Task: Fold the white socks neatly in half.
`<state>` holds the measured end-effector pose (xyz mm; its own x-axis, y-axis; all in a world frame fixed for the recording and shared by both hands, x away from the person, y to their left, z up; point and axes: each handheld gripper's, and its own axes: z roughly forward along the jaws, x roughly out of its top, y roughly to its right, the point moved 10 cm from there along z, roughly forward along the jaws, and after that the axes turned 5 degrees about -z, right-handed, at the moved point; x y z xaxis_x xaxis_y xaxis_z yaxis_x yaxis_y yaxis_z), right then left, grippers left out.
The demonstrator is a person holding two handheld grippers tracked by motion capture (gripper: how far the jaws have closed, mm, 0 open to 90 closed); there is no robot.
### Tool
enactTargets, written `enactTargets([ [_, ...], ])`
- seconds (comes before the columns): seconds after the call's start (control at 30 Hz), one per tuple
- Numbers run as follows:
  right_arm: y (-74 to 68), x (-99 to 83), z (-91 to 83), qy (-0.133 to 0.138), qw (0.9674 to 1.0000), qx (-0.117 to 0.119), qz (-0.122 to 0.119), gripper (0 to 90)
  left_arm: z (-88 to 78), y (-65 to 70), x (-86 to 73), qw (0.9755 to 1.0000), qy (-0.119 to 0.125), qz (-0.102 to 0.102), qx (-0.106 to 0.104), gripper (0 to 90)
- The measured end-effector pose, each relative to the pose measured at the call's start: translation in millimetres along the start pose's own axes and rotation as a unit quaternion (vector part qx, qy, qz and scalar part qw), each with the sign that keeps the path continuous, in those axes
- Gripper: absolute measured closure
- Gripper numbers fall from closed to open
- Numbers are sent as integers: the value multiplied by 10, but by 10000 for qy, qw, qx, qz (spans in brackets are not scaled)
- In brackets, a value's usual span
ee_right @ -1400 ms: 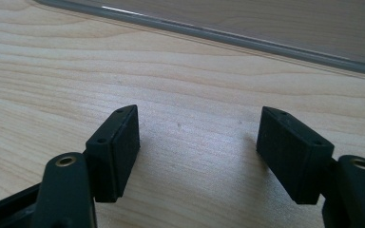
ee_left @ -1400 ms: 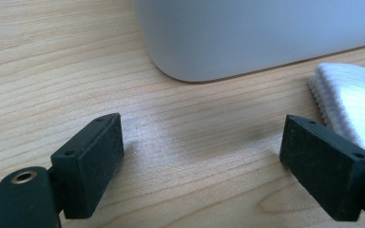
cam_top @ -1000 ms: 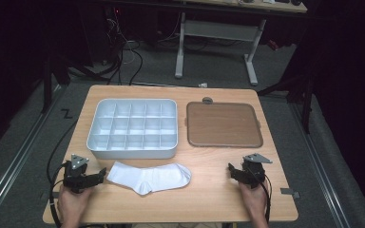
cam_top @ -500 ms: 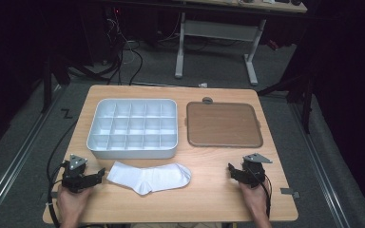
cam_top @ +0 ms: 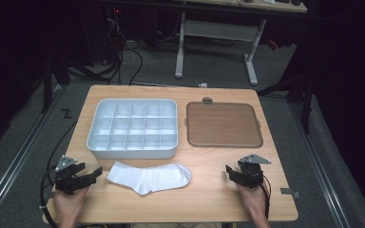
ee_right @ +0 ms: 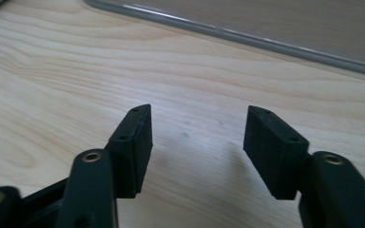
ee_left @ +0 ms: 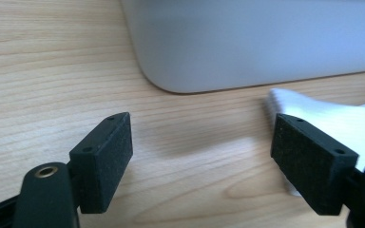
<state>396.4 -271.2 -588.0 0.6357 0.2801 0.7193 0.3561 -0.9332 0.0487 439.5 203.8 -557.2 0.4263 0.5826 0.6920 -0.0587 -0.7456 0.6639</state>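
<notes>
A white sock lies flat on the wooden table, in front of a white compartment box. My left gripper rests on the table just left of the sock's cuff, pointing toward it. In the left gripper view its jaws stand open over bare wood, and the sock shows behind the right pad. They have just been closing a little, with nothing between them. My right gripper sits at the front right, open over bare table. Its jaws have just been closing and hold nothing.
A brown tray with a grey rim lies to the right of the compartment box; its edge runs across the top of the right gripper view. The box's several cells look empty. Cables and desk legs stand on the dark floor beyond the table.
</notes>
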Motion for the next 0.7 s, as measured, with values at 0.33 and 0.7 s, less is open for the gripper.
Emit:
enactTargets([
  [0.33, -476, 134, -99, 254, 9975, 585, -290, 537, -124, 280, -100, 9992, -180, -65, -337, 265],
  [0.7, -1069, 282, -148, 399, 9882, 1290, -726, 588, -111, 468, -328, 9977, -500, -55, -445, 294],
])
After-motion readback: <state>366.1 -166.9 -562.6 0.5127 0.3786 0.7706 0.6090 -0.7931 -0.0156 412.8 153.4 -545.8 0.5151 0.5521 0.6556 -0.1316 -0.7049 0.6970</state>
